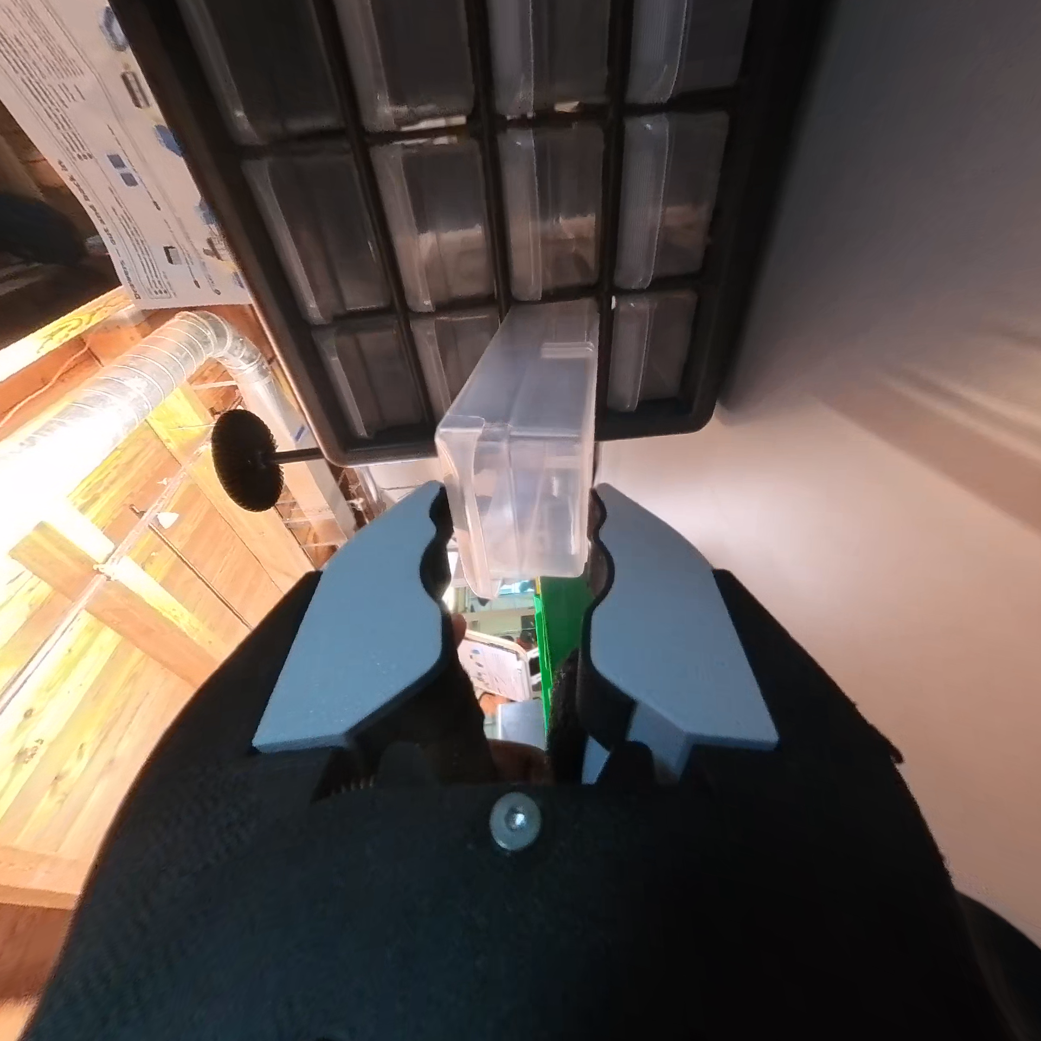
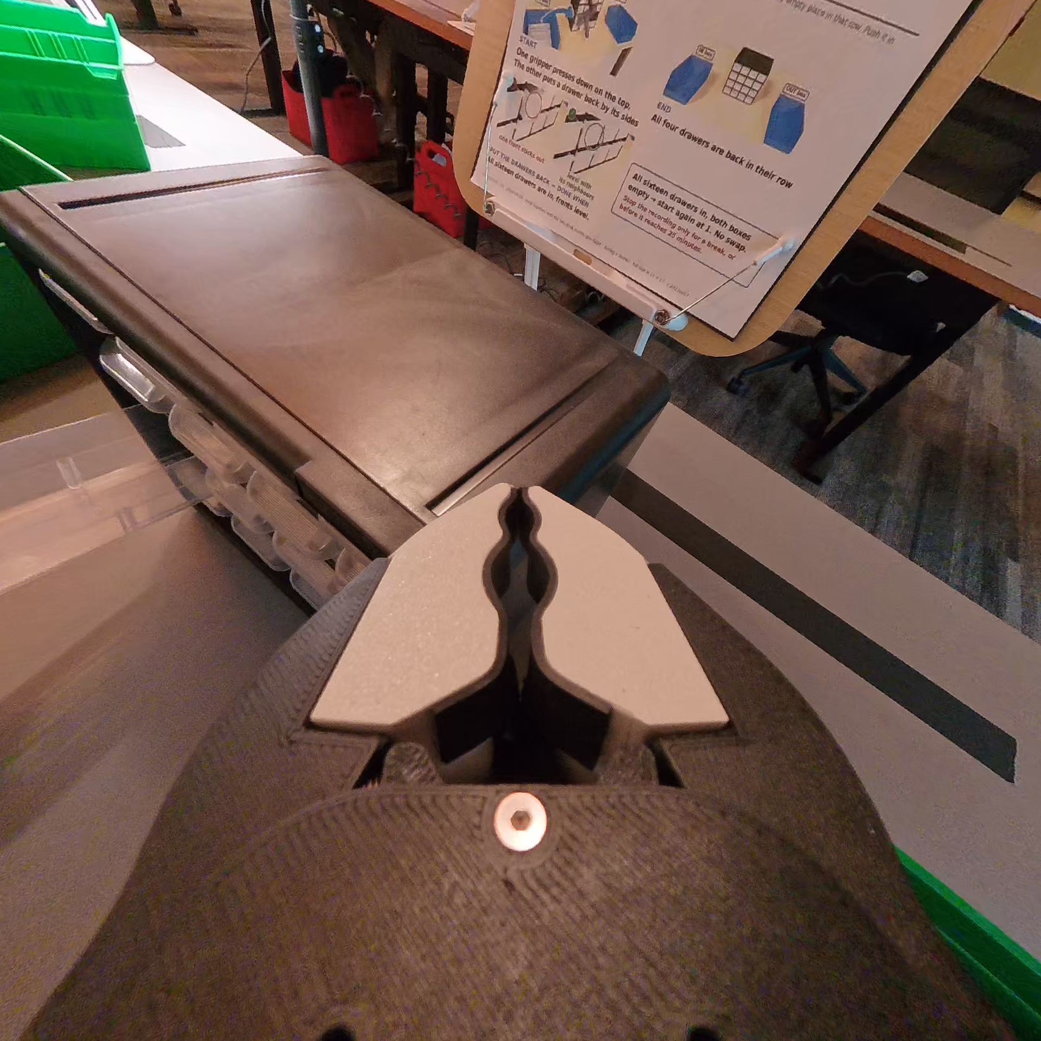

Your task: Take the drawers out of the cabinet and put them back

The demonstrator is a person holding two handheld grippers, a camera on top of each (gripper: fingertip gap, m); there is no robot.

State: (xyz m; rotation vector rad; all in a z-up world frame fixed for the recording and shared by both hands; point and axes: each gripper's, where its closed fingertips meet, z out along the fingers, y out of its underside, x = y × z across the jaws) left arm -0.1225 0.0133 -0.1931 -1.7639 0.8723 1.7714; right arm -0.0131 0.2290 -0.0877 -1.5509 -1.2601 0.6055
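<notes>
The left gripper [image 1: 518,507] was clamped on a clear drawer [image 1: 518,467], one finger [image 1: 388,591] on each long side near its front end. The drawer stuck far out of a slot in the black cabinet [image 1: 563,349], with only its rear end inside the frame. That slot lay in the cabinet's outermost row, second from one end. The left wrist view was rolled sideways, so which row this was in the room could not be told. Other clear drawers [image 1: 439,225] sat pushed in all around it, filling the grid. Beside the cabinet, a pale surface [image 1: 845,507] showed on one side and a printed sheet [image 1: 112,141] on the other.

The right gripper [image 2: 519,498] had its fingers together with nothing between them. Its tips rested at, or just above, the near corner of the cabinet's flat top [image 2: 338,315]; actual contact could not be told. Below the top edge, a line of clear drawer handles [image 2: 253,495] showed along the front, and part of the pulled-out drawer reached toward the left edge of that view. Green bins [image 2: 62,96] stood beyond the cabinet on the surface [image 2: 788,648]. An instruction board [image 2: 704,141] stood on a stand behind it.
</notes>
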